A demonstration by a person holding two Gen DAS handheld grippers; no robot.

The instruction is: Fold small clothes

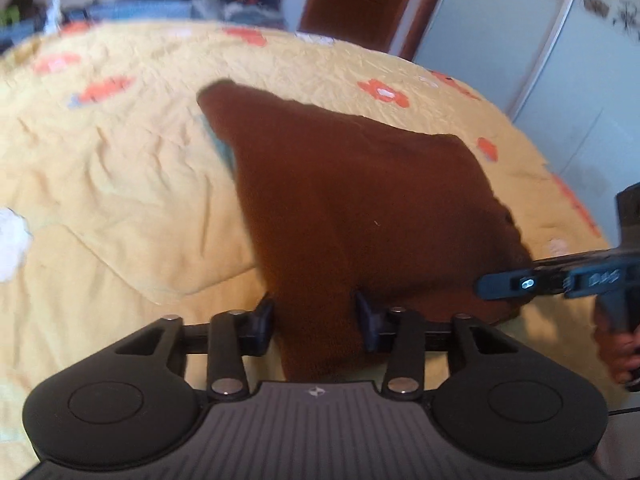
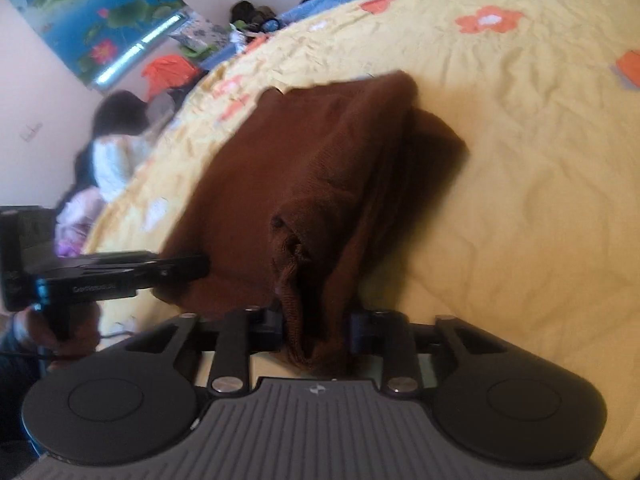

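A brown knitted garment (image 1: 340,200) lies partly folded on a yellow flowered bedspread (image 1: 120,160). In the left wrist view its near edge runs up between the fingers of my left gripper (image 1: 316,320), which is shut on it. My right gripper (image 1: 500,284) comes in from the right at the garment's right corner. In the right wrist view a bunched fold of the garment (image 2: 320,160) sits pinched in my right gripper (image 2: 316,328). There my left gripper (image 2: 192,268) reaches the cloth's left edge, with a hand on its handle.
The bedspread (image 2: 520,160) stretches wide around the garment. A person (image 2: 116,152) sits beyond the bed's far side, near piled clothes and a lotus picture (image 2: 100,12). A wooden door (image 1: 360,0) and pale wardrobe panels (image 1: 500,40) stand behind the bed.
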